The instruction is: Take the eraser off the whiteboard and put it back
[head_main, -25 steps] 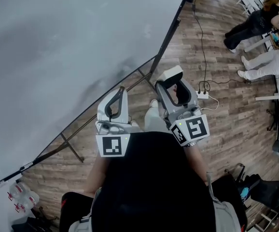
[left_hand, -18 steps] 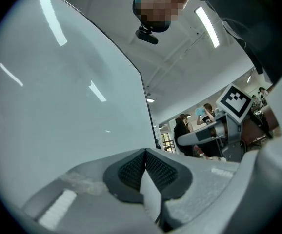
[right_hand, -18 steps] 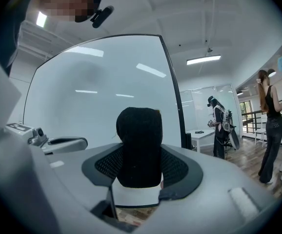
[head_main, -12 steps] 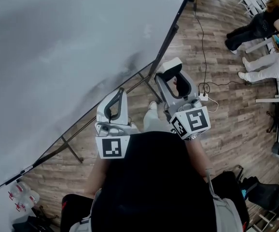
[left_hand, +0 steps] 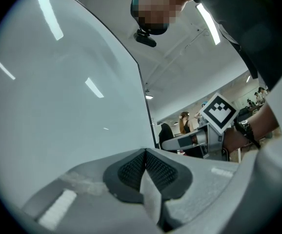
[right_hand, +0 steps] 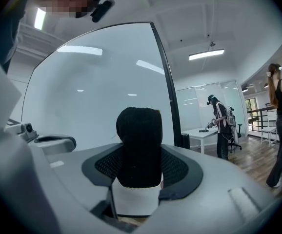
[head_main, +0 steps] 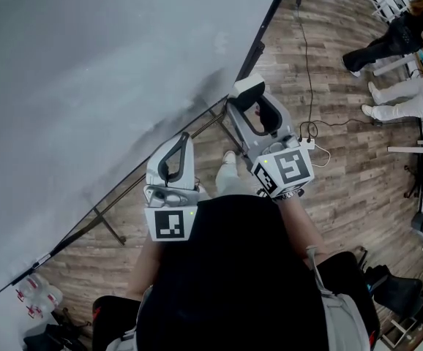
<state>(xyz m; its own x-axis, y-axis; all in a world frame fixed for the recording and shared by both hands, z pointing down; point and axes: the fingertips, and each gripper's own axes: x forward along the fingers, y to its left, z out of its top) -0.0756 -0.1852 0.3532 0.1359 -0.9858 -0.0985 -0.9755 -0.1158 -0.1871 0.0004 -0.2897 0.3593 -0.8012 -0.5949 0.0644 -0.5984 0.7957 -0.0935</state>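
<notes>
Right claw (right_hand: 139, 177) is clamped on the black-felt eraser (right_hand: 139, 140) near the whiteboard (right_hand: 92, 91); my left claw (left_hand: 145, 169) is pressed together, empty.

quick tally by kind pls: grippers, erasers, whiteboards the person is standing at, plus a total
grippers: 2, the left gripper shut on nothing and the right gripper
eraser: 1, black felt side toward the camera, clamped in the right gripper's jaws
whiteboard: 1
total: 4
</notes>
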